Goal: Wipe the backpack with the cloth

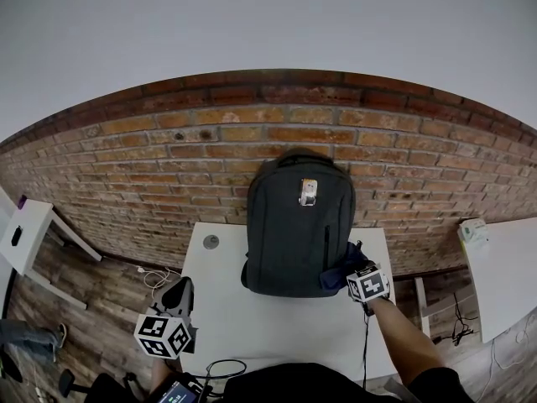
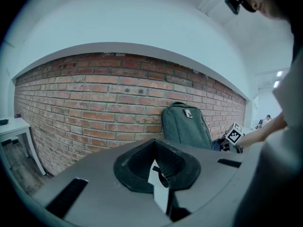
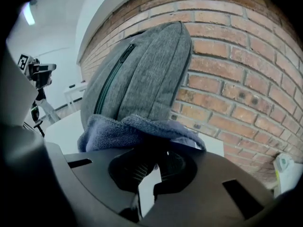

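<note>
A dark grey backpack stands upright on the white table, leaning against the brick wall. At its lower right corner my right gripper is shut on a blue cloth. In the right gripper view the cloth is bunched over the jaws and pressed against the foot of the backpack. Off the table's left front corner my left gripper hangs well apart from the bag, its jaws together with nothing between them. From the left gripper view the backpack shows across the table.
A small round disc lies on the table left of the bag. White cables trail on the wooden floor. A white side table stands at the left, and another white surface at the right. The brick wall runs behind.
</note>
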Demonstrator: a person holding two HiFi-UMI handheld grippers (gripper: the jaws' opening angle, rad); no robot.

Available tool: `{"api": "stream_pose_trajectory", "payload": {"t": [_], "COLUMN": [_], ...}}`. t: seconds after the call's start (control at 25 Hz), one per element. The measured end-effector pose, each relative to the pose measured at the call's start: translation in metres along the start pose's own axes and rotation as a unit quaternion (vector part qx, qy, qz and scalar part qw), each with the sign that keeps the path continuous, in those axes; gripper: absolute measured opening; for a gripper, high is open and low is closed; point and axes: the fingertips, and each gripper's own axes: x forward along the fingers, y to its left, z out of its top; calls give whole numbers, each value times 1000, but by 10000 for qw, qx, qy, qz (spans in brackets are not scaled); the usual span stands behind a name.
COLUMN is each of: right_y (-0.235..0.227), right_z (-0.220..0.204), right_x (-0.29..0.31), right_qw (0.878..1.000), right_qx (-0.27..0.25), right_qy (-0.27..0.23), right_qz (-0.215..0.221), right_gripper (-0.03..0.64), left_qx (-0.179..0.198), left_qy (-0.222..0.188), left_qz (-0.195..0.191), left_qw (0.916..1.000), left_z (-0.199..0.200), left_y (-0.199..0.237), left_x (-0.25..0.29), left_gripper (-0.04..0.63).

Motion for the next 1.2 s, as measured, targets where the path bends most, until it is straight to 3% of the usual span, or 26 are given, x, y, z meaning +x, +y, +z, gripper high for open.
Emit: {"api": "stream_pose_trajectory", "payload": {"t": [0.4, 0.6, 0.84, 1.2], "right_y": [27, 32, 23, -6], "right_z": [-63, -72, -53, 16], "right_x": [2, 3, -1, -7], "right_qw": [9982, 9978, 9985, 9983], "right_qx": [188, 299, 381, 323], "right_qy": [530, 542, 305, -484], "right_qz": [186, 246, 242, -8], "right_gripper": [10, 10, 11, 9], "left_qx": [-33, -15, -20, -16], "left_qy": [36, 46, 16, 27], "left_qz": [54, 26, 33, 127], "left_qw": [10000, 10000, 10000, 9999], "left_z": [-3, -3, -3, -3], "left_y": [-2, -5, -6, -2], "left_x": [-2, -1, -2, -9], "left_gripper": [-3, -3, -3, -3]}}
